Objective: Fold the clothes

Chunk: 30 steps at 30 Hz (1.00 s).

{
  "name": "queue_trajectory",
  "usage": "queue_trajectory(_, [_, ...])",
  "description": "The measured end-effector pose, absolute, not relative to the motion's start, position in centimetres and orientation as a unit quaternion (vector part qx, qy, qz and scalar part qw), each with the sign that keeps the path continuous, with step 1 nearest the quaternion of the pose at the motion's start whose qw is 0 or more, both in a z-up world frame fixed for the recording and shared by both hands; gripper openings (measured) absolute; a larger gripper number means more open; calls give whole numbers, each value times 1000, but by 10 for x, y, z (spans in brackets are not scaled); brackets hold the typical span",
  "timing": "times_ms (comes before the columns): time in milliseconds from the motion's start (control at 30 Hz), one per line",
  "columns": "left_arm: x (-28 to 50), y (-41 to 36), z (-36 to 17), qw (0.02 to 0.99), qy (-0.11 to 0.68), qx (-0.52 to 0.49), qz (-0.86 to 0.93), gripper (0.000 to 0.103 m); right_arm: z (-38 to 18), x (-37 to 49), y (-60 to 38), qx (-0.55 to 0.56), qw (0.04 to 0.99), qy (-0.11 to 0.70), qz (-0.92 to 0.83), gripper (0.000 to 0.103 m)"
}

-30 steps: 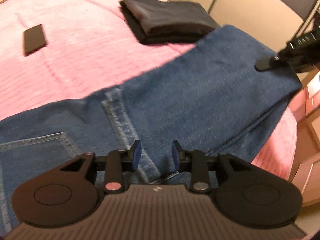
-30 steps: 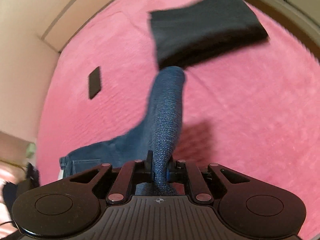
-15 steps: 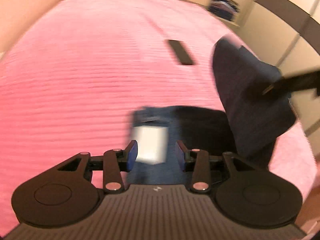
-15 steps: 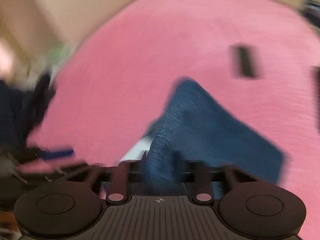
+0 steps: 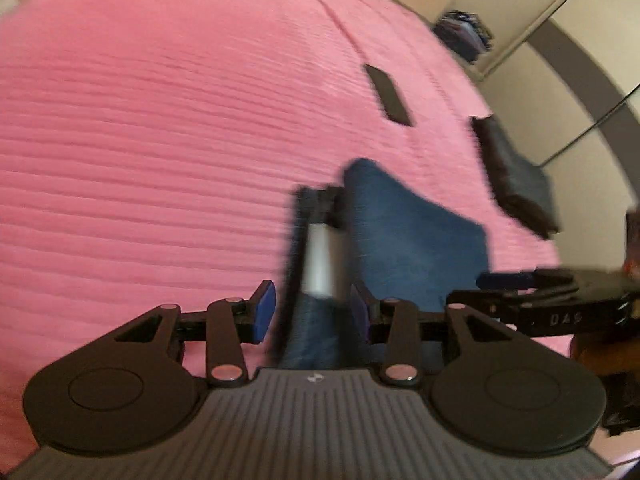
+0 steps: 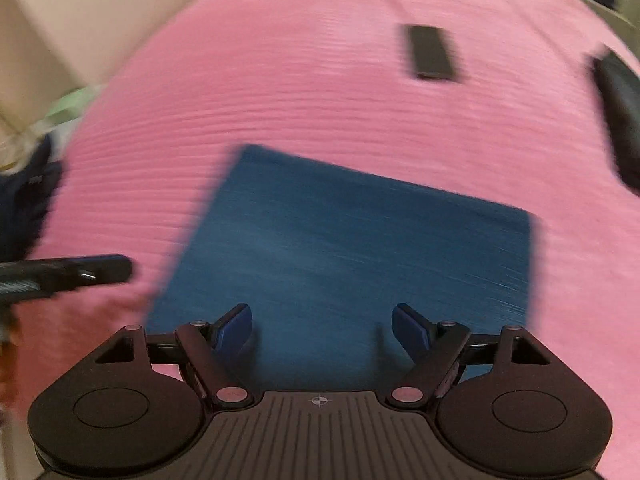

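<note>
Blue jeans (image 6: 352,248) lie folded into a flat rectangle on the pink bed cover (image 6: 280,92). My right gripper (image 6: 323,325) hovers over their near edge; its jaws are opening and nothing is between them. In the left wrist view the jeans (image 5: 416,236) show blurred, with a raised fold carrying a white label (image 5: 318,256) between the fingers of my left gripper (image 5: 312,308). Its left pad (image 5: 264,308) stands clear of the cloth, so it is open. A finger of my right gripper (image 5: 504,280) reaches in from the right. My left gripper's finger (image 6: 80,272) shows at the left of the right wrist view.
A flat black slab (image 5: 390,94) (image 6: 430,54) lies on the cover beyond the jeans. A folded dark garment (image 5: 516,176) (image 6: 620,112) sits at the bed's right edge. Cupboard doors (image 5: 560,80) stand behind it, with a clothes pile (image 5: 464,34) at the far corner. Dark clothing (image 6: 24,200) lies left.
My right gripper carried the jeans leg across, opened and let it go; the leg now lies flat over the rest. My left gripper swung over to the waist end and widened a little.
</note>
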State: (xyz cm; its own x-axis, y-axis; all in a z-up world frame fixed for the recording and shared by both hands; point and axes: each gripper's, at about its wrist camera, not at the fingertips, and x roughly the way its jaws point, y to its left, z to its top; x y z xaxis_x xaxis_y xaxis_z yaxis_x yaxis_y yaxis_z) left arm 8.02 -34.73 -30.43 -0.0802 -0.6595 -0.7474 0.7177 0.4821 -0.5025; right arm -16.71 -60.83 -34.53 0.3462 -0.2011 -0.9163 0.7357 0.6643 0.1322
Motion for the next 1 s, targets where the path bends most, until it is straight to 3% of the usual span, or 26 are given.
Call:
queue_trajectory(167, [61, -390, -333, 643, 563, 51, -517, 41, -378, -244, -661, 337, 727, 475, -364, 80])
queue_trajectory(333, [49, -397, -342, 638, 567, 83, -514, 20, -415, -278, -681, 445, 721, 441, -297, 80])
queue_trajectory(500, [44, -392, -305, 657, 538, 89, -521, 15, -393, -261, -667, 456, 749, 411, -250, 80])
queue_trajectory(600, [47, -384, -316, 664, 547, 94, -501, 15, -397, -253, -670, 442, 747, 431, -245, 80])
queue_trajectory(733, [54, -377, -348, 664, 575, 98, -468, 24, -389, -253, -691, 416, 760, 434, -248, 80])
queue_trajectory(1000, [46, -377, -335, 680, 560, 111, -460, 30, -395, -264, -739, 440, 752, 413, -265, 80])
